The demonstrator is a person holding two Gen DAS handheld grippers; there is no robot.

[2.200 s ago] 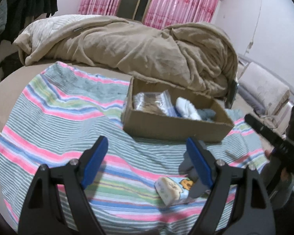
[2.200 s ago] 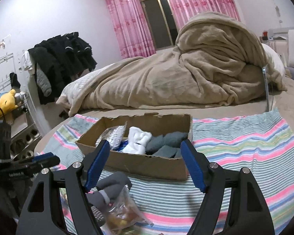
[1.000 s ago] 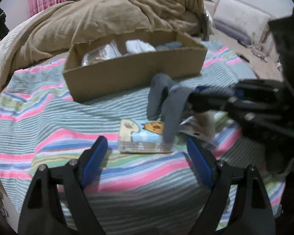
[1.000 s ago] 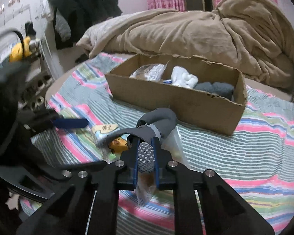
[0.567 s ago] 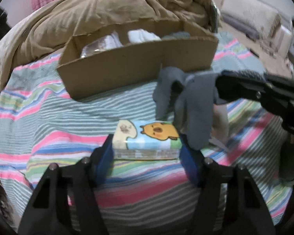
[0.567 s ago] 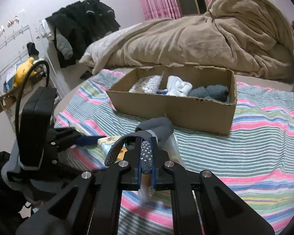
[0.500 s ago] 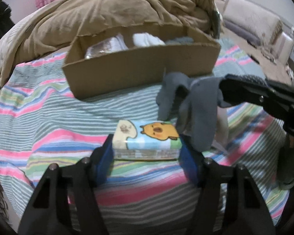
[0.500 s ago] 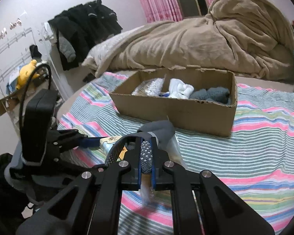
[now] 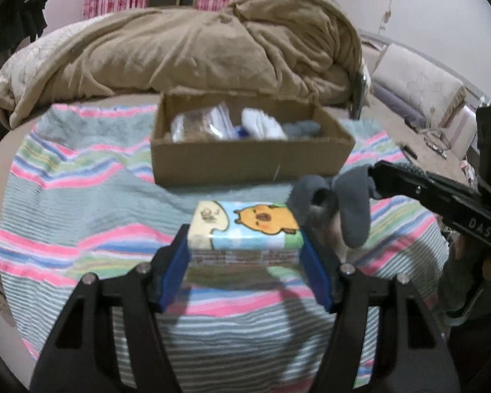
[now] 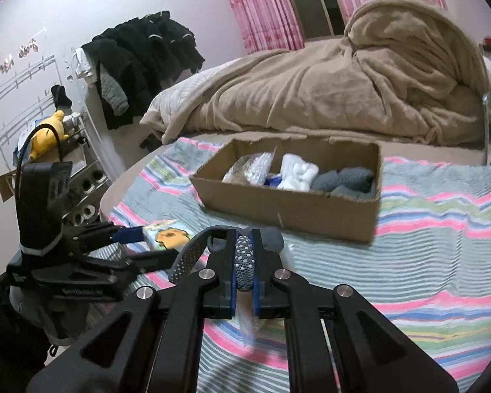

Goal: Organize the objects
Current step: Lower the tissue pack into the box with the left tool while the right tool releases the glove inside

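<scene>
The tissue pack with a duck print sits clamped between the left tool's blue pads, above the striped blanket. Just beside it, the right tool pinches a grey sock. The cardboard box lies beyond on the bed.

A tan blanket lies heaped on the far side of the bed, with pink curtains behind it. Black coats hang at far left, above a yellow plush toy. A striped cloth covers the near bed.
</scene>
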